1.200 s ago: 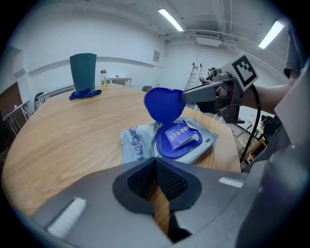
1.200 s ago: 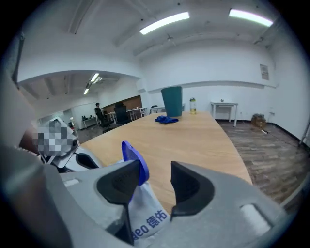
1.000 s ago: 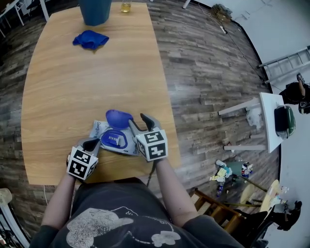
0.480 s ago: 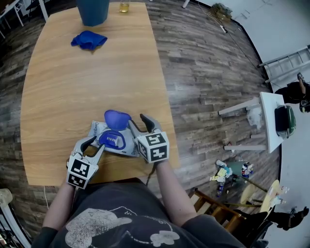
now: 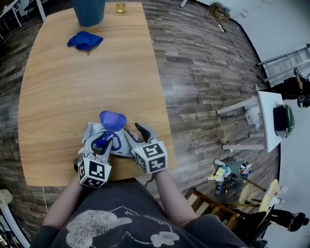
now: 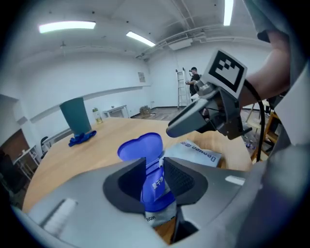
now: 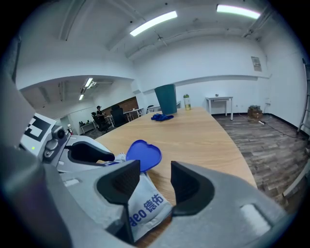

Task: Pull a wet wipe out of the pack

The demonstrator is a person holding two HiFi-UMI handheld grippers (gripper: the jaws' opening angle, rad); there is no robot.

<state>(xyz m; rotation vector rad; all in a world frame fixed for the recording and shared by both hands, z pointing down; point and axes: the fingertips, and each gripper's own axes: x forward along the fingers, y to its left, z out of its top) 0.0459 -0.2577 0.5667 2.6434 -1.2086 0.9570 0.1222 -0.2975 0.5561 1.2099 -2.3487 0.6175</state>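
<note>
The wet wipe pack (image 5: 93, 130) lies near the table's front edge, its blue heart-shaped lid (image 5: 112, 119) flipped up. My left gripper (image 5: 103, 142) hangs over the pack's blue opening; its jaws have just been opening. In the left gripper view the blue opening frame (image 6: 157, 186) shows in the gap between the jaws, and the pads do not press on it. My right gripper (image 5: 131, 129) stands open at the pack's right end. In the right gripper view the pack's corner (image 7: 145, 210) lies under the left jaw, with bare table in the gap. No wipe is visible.
A crumpled blue cloth (image 5: 85, 40), a teal bin (image 5: 88, 10) and a small bottle (image 5: 120, 7) stand at the far end of the wooden table (image 5: 72, 82). The table's edge runs just right of the pack. Clutter (image 5: 227, 172) lies on the floor.
My left gripper moved right from the pack's left side to over its blue opening, and its jaws went from shut to open. The right gripper barely shifted.
</note>
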